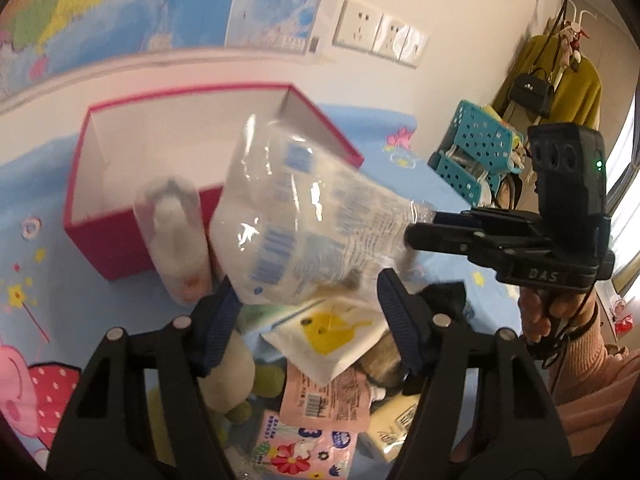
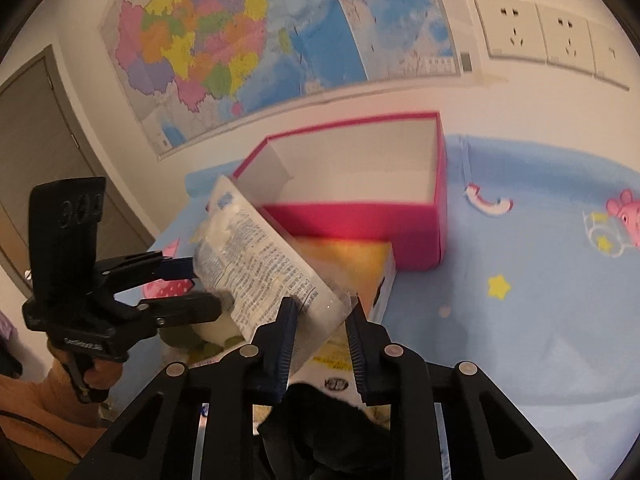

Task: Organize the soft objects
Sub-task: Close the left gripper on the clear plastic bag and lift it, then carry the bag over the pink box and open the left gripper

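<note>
Clear plastic pack [image 1: 312, 220] of white soft stuff hangs in the air between the two grippers, just in front of the open pink box [image 1: 120, 248] and not yet over its rim. The left gripper [image 1: 304, 286] stands about half wide, its pads appearing to press on the fat end of the pack. The right gripper [image 2: 324, 306] is narrow and pinches the thin crimped corner.

That corner hold is the weak point. The film is slick and the bite is small, so a pull from either side could slide it out and leave the pack swinging from the left gripper alone. If the two hands move apart, the seam could stretch or tear. A low carry would catch the box's near wall and push the light box along the blue cartoon sheet [image 2: 520, 320].

A blurred white thing in a clear wrapper [image 1: 172, 232] leans against that near wall and would tip if brushed. Loose packets, a yellow duck one [image 1: 328, 328] among them, lie heaped under the grippers.

Inside the box looks bare, with free room above it and open sheet to its right.
</note>
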Demonstrator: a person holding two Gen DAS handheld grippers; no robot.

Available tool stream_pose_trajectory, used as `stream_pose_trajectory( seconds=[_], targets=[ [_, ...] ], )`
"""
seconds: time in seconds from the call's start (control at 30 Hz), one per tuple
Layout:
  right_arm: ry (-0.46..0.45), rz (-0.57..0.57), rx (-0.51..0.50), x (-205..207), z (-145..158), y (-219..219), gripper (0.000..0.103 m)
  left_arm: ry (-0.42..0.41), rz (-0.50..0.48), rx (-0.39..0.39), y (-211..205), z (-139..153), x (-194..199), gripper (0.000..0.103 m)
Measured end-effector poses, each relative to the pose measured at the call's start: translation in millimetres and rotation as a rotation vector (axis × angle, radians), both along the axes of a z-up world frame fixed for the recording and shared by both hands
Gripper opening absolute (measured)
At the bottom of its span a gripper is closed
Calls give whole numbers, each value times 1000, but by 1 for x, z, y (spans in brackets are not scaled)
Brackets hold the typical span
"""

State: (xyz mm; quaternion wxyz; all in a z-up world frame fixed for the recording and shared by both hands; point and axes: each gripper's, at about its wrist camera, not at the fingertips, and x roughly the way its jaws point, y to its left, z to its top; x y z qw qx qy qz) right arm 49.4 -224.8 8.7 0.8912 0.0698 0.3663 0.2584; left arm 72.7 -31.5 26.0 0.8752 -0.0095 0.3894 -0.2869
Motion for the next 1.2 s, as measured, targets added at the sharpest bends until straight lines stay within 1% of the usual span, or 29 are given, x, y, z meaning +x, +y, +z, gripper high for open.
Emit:
stream_pose_trajectory(
  seconds=[0.07, 0.17, 0.23, 0.4, 0.5, 0.57, 0.63, 0.8, 0.83, 1.0, 1.1, 1.2],
  targets=[
    [-23, 2, -7, 5, 11, -2, 19, -15, 5, -13, 2, 12, 3, 70],
    [-58, 19, 3, 17, 31, 2, 17, -50, 31, -22, 9, 34, 15, 70],
    [-76, 18, -2, 27, 40, 6, 17, -54, 52, -16, 13, 43, 24, 70],
    [-116, 40, 10, 49, 56, 18, 17, -53, 100, -6, 27, 58, 48, 70],
    [-122, 53, 6, 69, 59, 27, 17, -44, 121, -6, 34, 63, 66, 70],
    [-103, 67, 7, 82, 58, 34, 17, -31, 146, 4, 40, 61, 78, 70],
    [-79, 72, -1, 95, 54, 40, 17, -1, 160, 8, 45, 54, 91, 70],
    [-5, 74, -15, 124, 33, 52, 17, 118, 205, -2, 57, 25, 119, 70],
    [22, 75, -14, 131, 27, 54, 17, 139, 216, 1, 59, 20, 124, 70],
    [112, 30, -33, 157, 5, 60, 20, 225, 264, 54, 61, -4, 141, 70],
    [141, -10, -58, 167, -3, 62, 26, 237, 289, 62, 66, -7, 145, 70],
    [148, -16, -64, 170, -6, 63, 33, 226, 305, 54, 71, -3, 146, 70]
  ],
)
